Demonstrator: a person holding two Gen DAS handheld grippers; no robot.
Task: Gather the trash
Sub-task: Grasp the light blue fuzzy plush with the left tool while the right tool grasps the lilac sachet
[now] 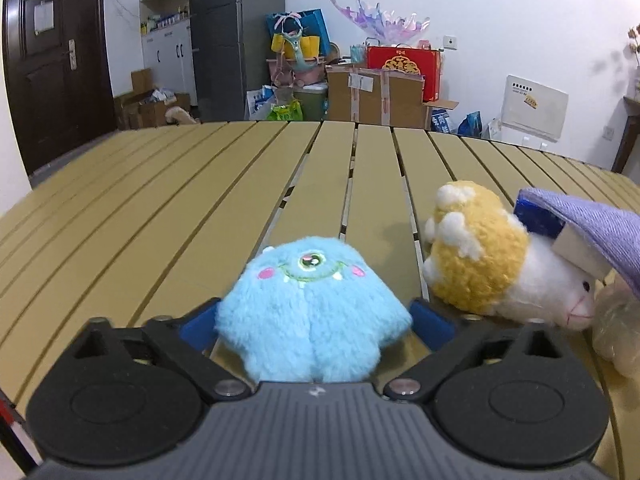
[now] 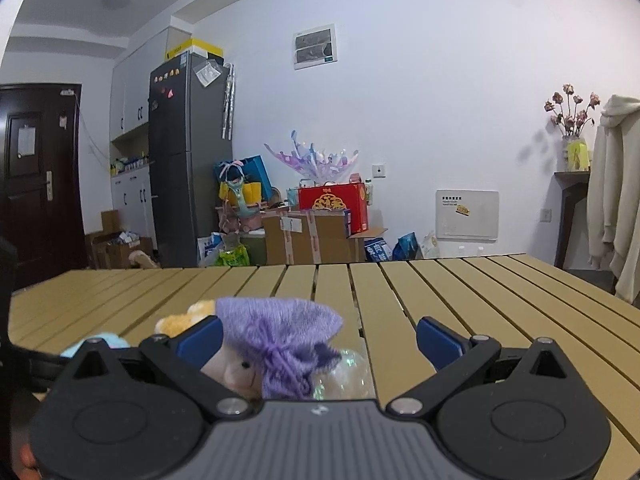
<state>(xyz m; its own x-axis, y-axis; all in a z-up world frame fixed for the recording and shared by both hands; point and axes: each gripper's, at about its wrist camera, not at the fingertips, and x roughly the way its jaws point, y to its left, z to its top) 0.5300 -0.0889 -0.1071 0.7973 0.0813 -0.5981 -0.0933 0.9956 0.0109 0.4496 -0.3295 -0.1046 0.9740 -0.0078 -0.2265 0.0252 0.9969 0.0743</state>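
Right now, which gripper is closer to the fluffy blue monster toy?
Left. The left gripper has the blue monster toy between its fingers. The right gripper sits off to the side, around the purple knit hat, with the blue toy beyond its left finger.

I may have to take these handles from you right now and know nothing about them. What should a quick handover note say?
Left tongs: blue pads sit on both sides of the blue one-eyed plush; whether they press it, I cannot tell.
Right tongs: open, gripping nothing; a purple knitted pouch and a clear wrapper lie between the pads.
The yellow-and-white plush lies on the slatted table, right of the blue one.
Done: nothing shows as collected.
Left: likely everything; no bin is in view.
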